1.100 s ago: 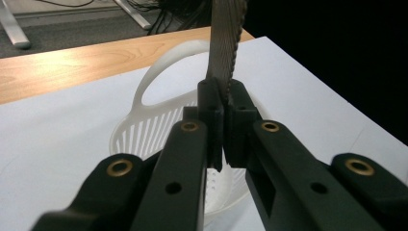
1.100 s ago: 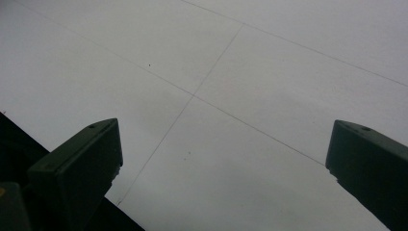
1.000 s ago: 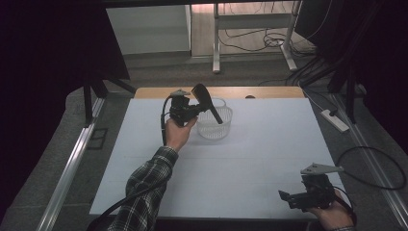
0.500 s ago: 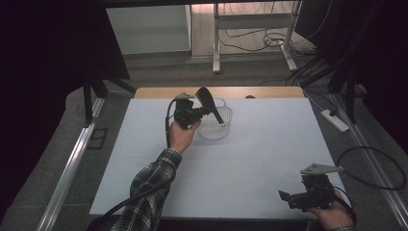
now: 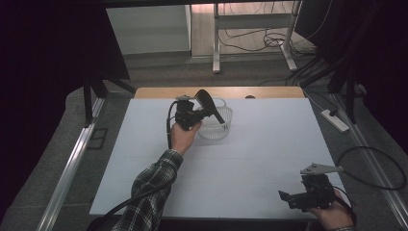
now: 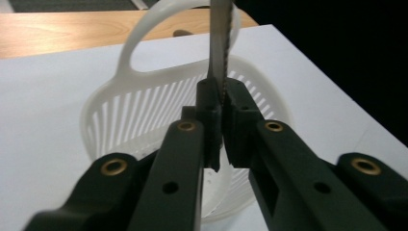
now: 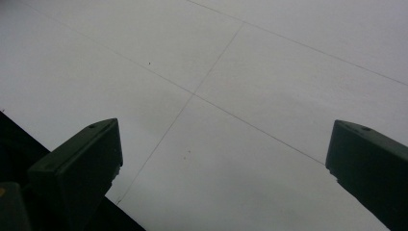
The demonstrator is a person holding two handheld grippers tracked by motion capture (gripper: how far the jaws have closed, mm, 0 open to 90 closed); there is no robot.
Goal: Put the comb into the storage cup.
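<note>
A white sheet [image 5: 260,154] covers the table, with dark floor and cables beyond, and a white slotted basket [image 5: 217,126] stands near the far edge. The left gripper [image 6: 219,103] is clamped tight on a thin flat strip [image 6: 220,43] (what it is cannot be told) just over the basket's rim, so lowering it in well probably means keeping the strip upright and clear of the looped handle [image 6: 144,29]. The right gripper [image 7: 221,159], jaws spread wide and holding nothing, waits at the near right corner, well apart, leaving open room between.

Left gripper [image 6: 222,103] jaws pinching thin flat strip [image 6: 220,43], white slotted basket [image 6: 139,110] behind
</note>
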